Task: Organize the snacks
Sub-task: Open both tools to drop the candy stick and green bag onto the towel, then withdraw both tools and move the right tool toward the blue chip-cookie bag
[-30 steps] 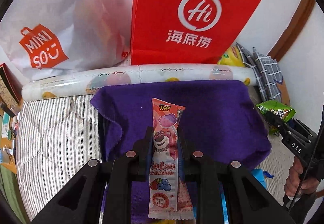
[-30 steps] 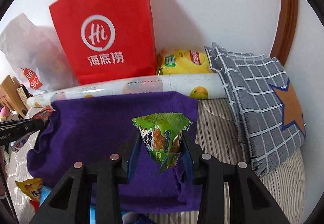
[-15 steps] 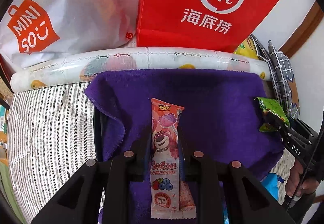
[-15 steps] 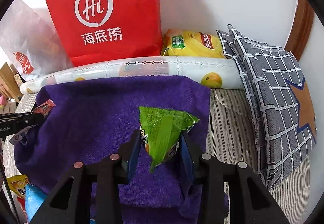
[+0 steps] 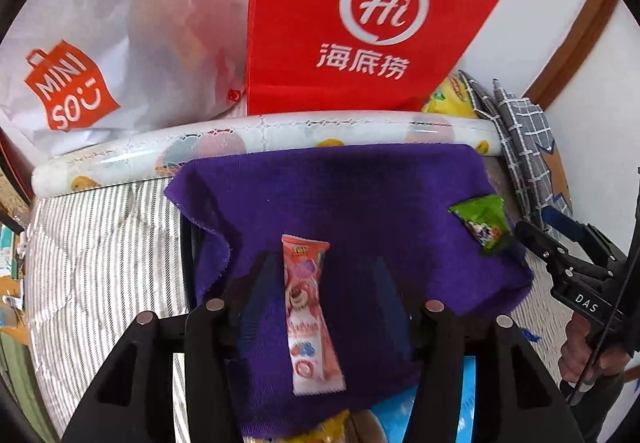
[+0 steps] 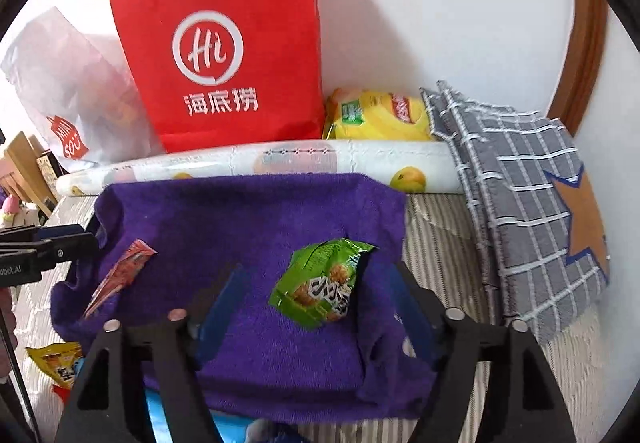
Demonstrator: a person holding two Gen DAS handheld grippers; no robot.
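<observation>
A pink bear-print snack stick (image 5: 308,307) lies flat on the purple cloth (image 5: 360,195) between the fingers of my left gripper (image 5: 324,279). Its jaws are opening and neither pad touches the wrapper. A green snack packet (image 6: 324,283) rests on the same cloth (image 6: 240,219) inside my right gripper (image 6: 316,271), whose jaws are also opening, clear of it. The left wrist view shows the green packet (image 5: 482,223) just beyond the right gripper's tips (image 5: 536,239). In the right wrist view the pink stick (image 6: 120,275) lies by the left gripper (image 6: 60,243).
Behind the cloth lies a rolled fruit-print mat (image 6: 280,167), then a red paper bag (image 6: 224,55) and a white shopping bag (image 5: 100,55) against the wall. A yellow chip bag (image 6: 380,115) and a grey checked cushion (image 6: 528,211) stand at the right. Loose snacks (image 6: 56,363) lie on striped bedding (image 5: 100,263).
Both grippers have gone from shut on their packets to open. The pink stick and the green packet have dropped out of the pads and now lie on the purple cloth.
</observation>
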